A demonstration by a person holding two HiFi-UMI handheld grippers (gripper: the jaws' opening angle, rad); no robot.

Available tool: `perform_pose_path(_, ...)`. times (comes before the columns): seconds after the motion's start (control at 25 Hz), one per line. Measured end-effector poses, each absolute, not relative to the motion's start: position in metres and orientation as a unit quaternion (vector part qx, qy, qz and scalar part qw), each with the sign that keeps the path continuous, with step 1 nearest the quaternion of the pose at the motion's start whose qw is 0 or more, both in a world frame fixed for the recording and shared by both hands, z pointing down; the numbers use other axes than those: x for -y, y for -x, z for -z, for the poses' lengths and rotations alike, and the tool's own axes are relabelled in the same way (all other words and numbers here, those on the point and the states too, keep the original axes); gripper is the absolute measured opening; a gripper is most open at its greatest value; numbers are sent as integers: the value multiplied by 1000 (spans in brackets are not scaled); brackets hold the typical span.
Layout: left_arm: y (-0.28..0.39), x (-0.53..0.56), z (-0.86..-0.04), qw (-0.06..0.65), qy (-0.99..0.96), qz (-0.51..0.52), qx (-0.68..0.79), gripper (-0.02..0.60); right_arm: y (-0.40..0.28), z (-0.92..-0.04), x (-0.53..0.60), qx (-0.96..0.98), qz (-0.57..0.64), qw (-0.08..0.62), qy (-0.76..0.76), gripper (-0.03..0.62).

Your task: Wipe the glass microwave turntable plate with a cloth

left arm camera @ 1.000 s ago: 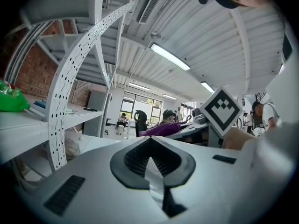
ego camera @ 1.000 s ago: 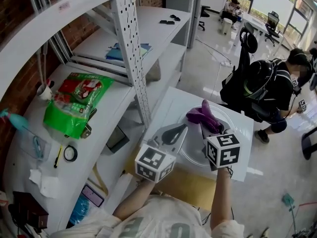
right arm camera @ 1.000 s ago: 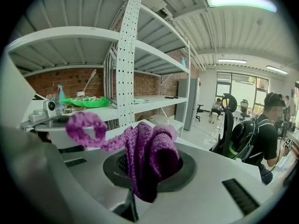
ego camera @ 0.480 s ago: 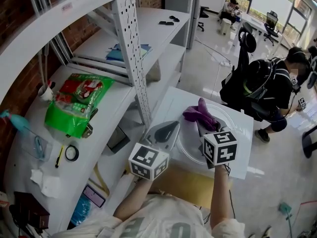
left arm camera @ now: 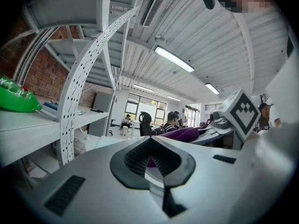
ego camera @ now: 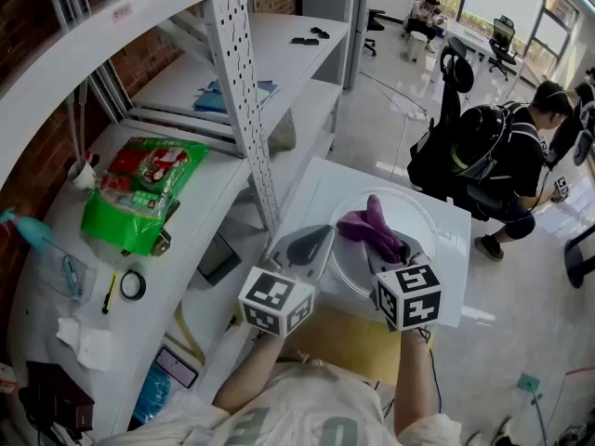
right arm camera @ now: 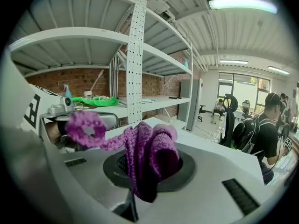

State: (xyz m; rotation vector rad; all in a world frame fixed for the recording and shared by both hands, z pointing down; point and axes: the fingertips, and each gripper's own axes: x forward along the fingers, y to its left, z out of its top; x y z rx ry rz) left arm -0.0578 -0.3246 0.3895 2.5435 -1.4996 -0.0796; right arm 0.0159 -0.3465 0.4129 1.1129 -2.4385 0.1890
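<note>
Both grippers have drawn back toward the person over the last second, and the purple knitted cloth (ego camera: 370,226) has come with them, sliding from the far part of the glass turntable plate (ego camera: 414,214) toward its near-left part.

The right gripper (ego camera: 389,249) has its fingers clamped on the cloth, which bunches up out of them and trails a loop to their left in the right gripper view. The left gripper (ego camera: 316,242) has its fingers closed at the plate's left rim. A pale sliver shows between them, but I cannot tell whether that is the rim being pinched.

The plate lies flat on the white tabletop (ego camera: 321,193), just ahead of both pairs of fingers.

This looks like mid-wipe, at the near end of a stroke. The next pass probably calls for pushing the cloth back out across the glass, pressed flat and kept inside the rim.

A perforated shelf upright (ego camera: 244,91) stands close to the left of the left fingers. A green bag (ego camera: 139,193) lies further left on the shelf. A seated person (ego camera: 507,156) is well beyond the right fingers. None of them blocks the stroke.
</note>
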Motion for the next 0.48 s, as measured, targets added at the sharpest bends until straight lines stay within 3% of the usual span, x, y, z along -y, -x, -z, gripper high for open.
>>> perform_pose_path(0.48, 52, 310, -394, 97, -861, 21, 499, 2, -25, -421, 257, 894, -90, 226, -376, 58)
